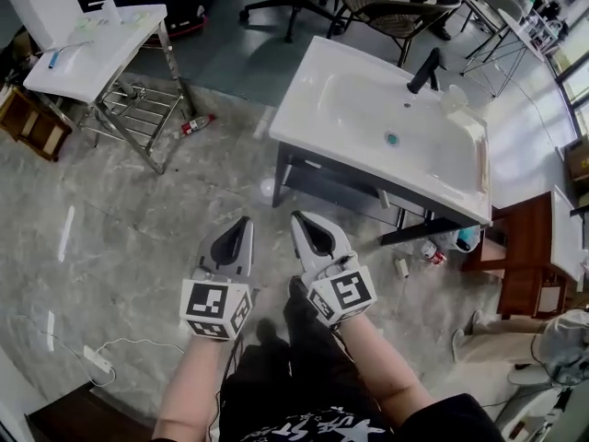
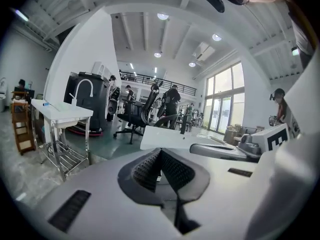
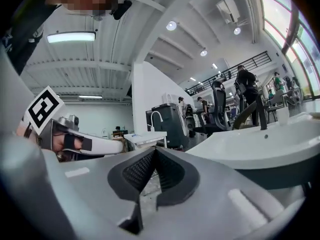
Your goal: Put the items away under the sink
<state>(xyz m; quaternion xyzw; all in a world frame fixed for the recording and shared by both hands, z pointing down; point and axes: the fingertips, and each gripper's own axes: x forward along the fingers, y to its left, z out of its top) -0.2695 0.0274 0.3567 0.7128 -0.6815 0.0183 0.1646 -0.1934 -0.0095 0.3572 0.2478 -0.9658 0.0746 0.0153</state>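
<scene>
Holding L tool (image 1: pixel 241 225) & R tool (image 1: pixel 302 221) pressed together, empty. Spotting red bottle (image 1: pixel 196 123) on floor well ahead-left of L tool, sink (image 1: pixel 359 109) ahead-right. Prob best: spread jaws early, approach low, pinch mid-body.

The grey marbled floor (image 1: pixel 138 210) carries a red-and-white bottle (image 1: pixel 196 123), lying on its side near the steel legs of the white surface (image 1: pixel 92 53) at far left. To the right, by the sink stand (image 1: pixel 368 109), a small pale bottle (image 1: pixel 402 267), a red-and-white can (image 1: pixel 429 251) and a teal-and-white container (image 1: pixel 467 238) sit close together. A white power strip (image 1: pixel 97 359) lies near left.
</scene>
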